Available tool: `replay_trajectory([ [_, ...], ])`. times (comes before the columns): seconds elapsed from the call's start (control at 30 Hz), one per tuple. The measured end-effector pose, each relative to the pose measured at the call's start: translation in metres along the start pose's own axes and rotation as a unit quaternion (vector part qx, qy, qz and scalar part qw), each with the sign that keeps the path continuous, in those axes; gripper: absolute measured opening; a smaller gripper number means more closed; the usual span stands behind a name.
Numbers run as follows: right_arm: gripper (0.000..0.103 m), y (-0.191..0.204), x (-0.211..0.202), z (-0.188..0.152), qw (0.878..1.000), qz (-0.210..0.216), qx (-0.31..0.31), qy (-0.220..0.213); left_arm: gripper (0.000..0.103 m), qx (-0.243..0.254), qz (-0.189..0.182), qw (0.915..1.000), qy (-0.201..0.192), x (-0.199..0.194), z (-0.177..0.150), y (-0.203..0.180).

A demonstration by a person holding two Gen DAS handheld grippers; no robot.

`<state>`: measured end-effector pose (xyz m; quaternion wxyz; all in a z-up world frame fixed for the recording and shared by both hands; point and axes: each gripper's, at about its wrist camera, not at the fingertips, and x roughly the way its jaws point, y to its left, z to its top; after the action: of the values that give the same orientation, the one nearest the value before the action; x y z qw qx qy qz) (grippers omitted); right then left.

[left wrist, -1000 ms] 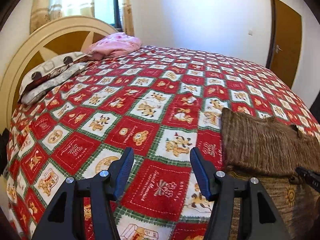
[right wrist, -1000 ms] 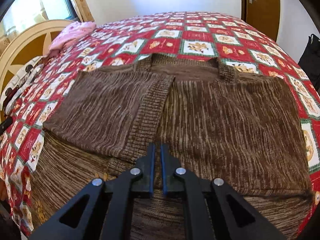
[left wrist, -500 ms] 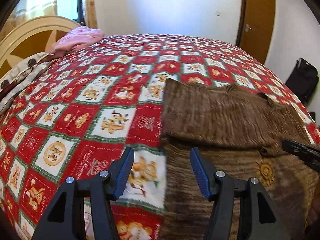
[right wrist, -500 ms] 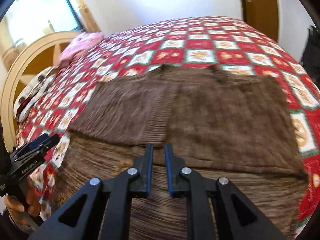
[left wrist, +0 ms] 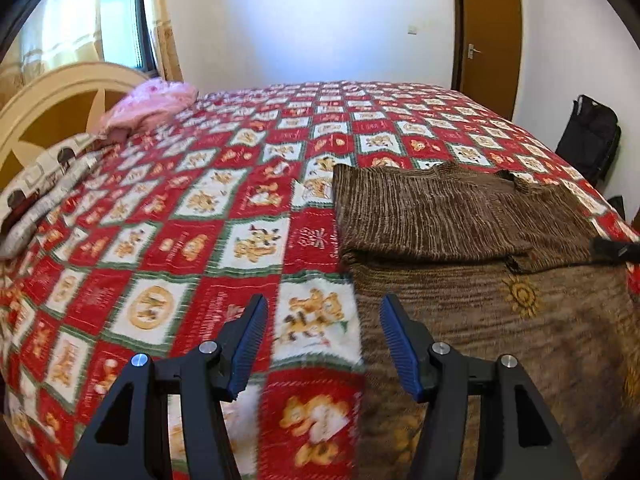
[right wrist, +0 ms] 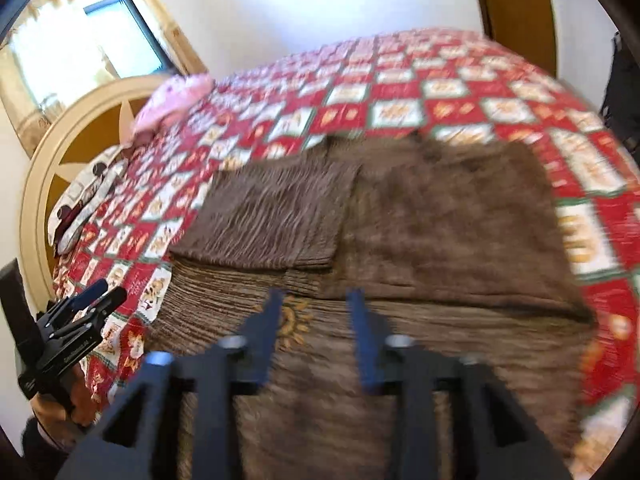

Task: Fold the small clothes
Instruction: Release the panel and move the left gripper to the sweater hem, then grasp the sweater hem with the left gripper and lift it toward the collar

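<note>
A brown knitted sweater [left wrist: 460, 240] lies flat on the bed, both sleeves folded in over its chest; it also shows in the right wrist view [right wrist: 420, 240]. A small yellow sun motif [left wrist: 520, 294] marks its lower part. My left gripper [left wrist: 322, 326] is open and empty above the sweater's lower left edge, where it meets the quilt. My right gripper [right wrist: 316, 320] is open and empty above the sweater's lower middle, near the sun motif [right wrist: 294, 320]. The left gripper also shows at the left in the right wrist view [right wrist: 100, 294].
The bed carries a red, white and green patchwork quilt [left wrist: 180, 216]. A pink pillow [left wrist: 152, 104], patterned pillows [left wrist: 44, 176] and a cream headboard [left wrist: 48, 96] are at the far left. A brown door [left wrist: 488, 36] and a black bag [left wrist: 588, 136] stand at the right.
My right gripper has opened and pulled back from the folded sleeve. My left gripper has swung right toward the sweater's left edge and stayed open.
</note>
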<state>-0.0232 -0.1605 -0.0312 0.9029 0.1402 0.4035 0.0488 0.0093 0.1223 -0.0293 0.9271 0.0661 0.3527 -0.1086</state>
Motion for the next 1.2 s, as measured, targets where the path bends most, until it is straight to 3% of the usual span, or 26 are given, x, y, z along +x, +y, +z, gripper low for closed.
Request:
replay_trajectory([
  [0.03,0.064,-0.001,-0.012,-0.003,1.000,-0.002,0.000,-0.010,0.061,0.006,-0.001,1.0000,-0.003,-0.008,-0.003,0.003],
  [0.2,0.064,-0.005,-0.067,-0.028,0.999,-0.022,-0.015,-0.039,0.071,0.007,-0.025,0.9997,-0.007,-0.037,-0.022,0.024],
  [0.43,0.064,0.006,-0.100,-0.063,0.998,-0.011,-0.031,-0.051,0.073,0.006,-0.086,0.9954,0.042,-0.063,-0.066,0.043],
  [0.73,0.064,0.016,-0.107,-0.092,0.998,0.022,-0.016,-0.062,0.073,0.008,-0.195,0.9742,0.113,-0.078,-0.127,0.019],
  [0.9,0.064,0.023,-0.107,-0.097,0.997,0.034,-0.012,-0.061,0.073,0.002,-0.203,0.9669,0.155,-0.076,-0.148,0.010],
  [1.07,0.064,0.033,-0.109,-0.098,0.997,0.040,-0.021,-0.065,0.072,-0.037,-0.228,0.9599,0.159,-0.086,-0.157,0.011],
  [1.2,0.064,0.038,-0.107,-0.100,0.996,0.047,-0.018,-0.067,0.060,-0.027,-0.225,0.9616,0.155,-0.093,-0.161,0.002],
])
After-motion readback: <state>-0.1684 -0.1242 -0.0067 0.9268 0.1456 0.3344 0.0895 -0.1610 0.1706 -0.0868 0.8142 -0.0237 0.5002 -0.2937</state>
